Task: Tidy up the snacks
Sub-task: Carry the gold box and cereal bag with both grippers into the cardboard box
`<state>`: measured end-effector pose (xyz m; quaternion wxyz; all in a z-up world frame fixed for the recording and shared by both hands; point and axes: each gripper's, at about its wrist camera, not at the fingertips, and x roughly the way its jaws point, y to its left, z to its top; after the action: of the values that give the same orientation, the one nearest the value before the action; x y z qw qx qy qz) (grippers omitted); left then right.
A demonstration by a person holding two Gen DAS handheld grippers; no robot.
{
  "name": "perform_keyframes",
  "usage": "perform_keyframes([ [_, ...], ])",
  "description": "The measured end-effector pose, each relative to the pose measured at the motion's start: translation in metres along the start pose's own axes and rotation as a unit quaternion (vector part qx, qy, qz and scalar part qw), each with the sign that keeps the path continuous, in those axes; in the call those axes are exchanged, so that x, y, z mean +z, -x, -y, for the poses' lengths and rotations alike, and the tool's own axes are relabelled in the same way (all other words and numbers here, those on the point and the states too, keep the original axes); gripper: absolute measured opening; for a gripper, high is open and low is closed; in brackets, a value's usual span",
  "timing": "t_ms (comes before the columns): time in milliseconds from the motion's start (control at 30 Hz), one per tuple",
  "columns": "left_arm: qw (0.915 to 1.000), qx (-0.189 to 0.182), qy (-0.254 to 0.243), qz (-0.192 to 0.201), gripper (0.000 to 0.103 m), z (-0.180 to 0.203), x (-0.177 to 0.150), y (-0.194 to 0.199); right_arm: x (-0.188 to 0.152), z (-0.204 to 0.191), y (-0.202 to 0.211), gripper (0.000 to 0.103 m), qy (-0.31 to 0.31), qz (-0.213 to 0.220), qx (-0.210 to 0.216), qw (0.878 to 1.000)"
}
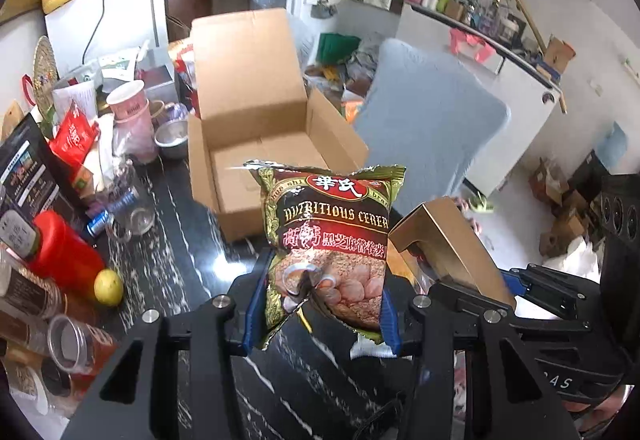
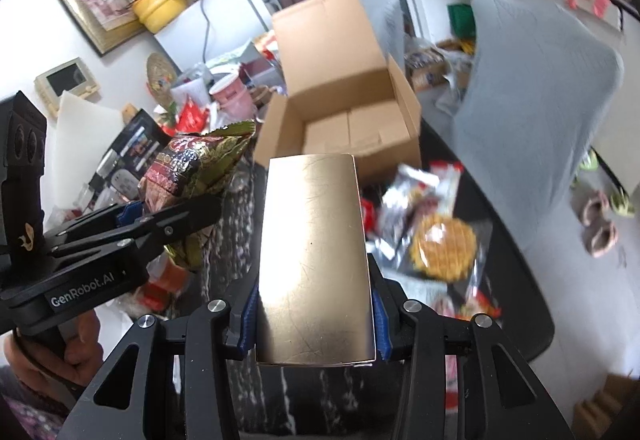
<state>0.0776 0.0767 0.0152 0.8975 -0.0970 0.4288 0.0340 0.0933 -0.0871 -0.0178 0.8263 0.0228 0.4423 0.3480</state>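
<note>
Both claws are loaded and the step in hand looks like the carry toward the open cardboard box [image 1: 256, 143], which stands on the dark marbled table [image 1: 168, 260] just ahead of them with its bottom bare. The left claw [image 1: 320, 304] is clamped on the lower half of a cereal packet [image 1: 328, 232], which stands upright between the blue pads [image 1: 253, 304] with its crimped top toward the box. The right claw [image 2: 316, 324] pinches a flat gold box [image 2: 314, 256] that juts forward, its far end close to the carton's near wall. The next move, as I judge it, is to bring each item over that near wall and let go inside; the raised rear flap [image 2: 324, 39] leaves the way open from above. The two claws ride close side by side (the left one shows at the left edge of the right wrist view), so they could knock together over the opening. Right of the right claw lie loose snack packets, a round waffle pack [image 2: 444, 244] among them, not yet sorted. Left of the left claw crowd a red bottle [image 1: 68, 256], a lemon [image 1: 109, 286] and a pink cup [image 1: 130, 107], clear of the path.
</note>
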Motion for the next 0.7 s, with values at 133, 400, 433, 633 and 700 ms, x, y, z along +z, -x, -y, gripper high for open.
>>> perform_keyframes([
  [133, 0.9997, 0.012, 0.015, 0.013, 0.046, -0.009, 0.021, -0.01, 0.028, 0.002, -0.011, 0.044, 0.023, 0.002, 0.006, 1.0],
  [400, 0.9981, 0.037, 0.046, 0.018, 0.046, -0.029, 0.065, -0.049, 0.088, 0.009, -0.051, 0.044, 0.057, -0.004, 0.022, 0.998],
  [433, 0.9979, 0.04, 0.048, 0.017, 0.046, -0.031, 0.07, -0.055, 0.096, 0.01, -0.057, 0.044, 0.061, -0.004, 0.023, 0.998],
  [633, 0.9969, 0.053, 0.057, 0.011, 0.046, -0.048, 0.102, -0.101, 0.137, 0.017, -0.104, 0.044, 0.081, -0.01, 0.026, 0.996],
  [700, 0.9966, 0.058, 0.059, 0.007, 0.046, -0.054, 0.111, -0.115, 0.147, 0.02, -0.116, 0.044, 0.083, -0.012, 0.026, 0.996],
])
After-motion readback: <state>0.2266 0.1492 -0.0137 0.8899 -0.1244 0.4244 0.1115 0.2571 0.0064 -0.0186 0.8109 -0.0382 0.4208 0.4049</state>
